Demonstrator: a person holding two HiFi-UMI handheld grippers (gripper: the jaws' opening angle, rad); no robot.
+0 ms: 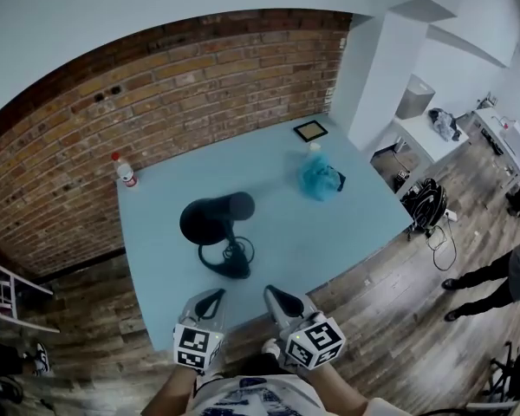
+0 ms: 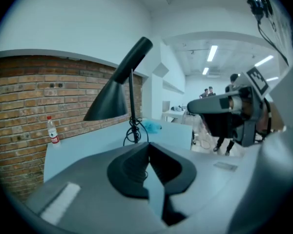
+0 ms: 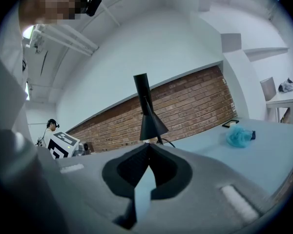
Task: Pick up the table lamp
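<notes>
black table lamp [image 1: 215, 218], pale blue table [image 1: 329, 224]

Bright, even and cool, with a bluish cast throughout. Lit from ceiling strips [image 2: 212, 52] far back in the left gripper view. Only faint, soft shading around the lamp [image 1: 217, 222] on the worktop [image 1: 347, 224]. Heavily bent by fisheye at the edges, bowing the wall [image 1: 173, 102]. Dark vignetted corners in both gripper views. Soft and unfocused in the near foreground there; slightly smeared overall.

Black table lamp [image 1: 218, 226], upright on blue table [image 1: 347, 224], cord coiled at base
</notes>
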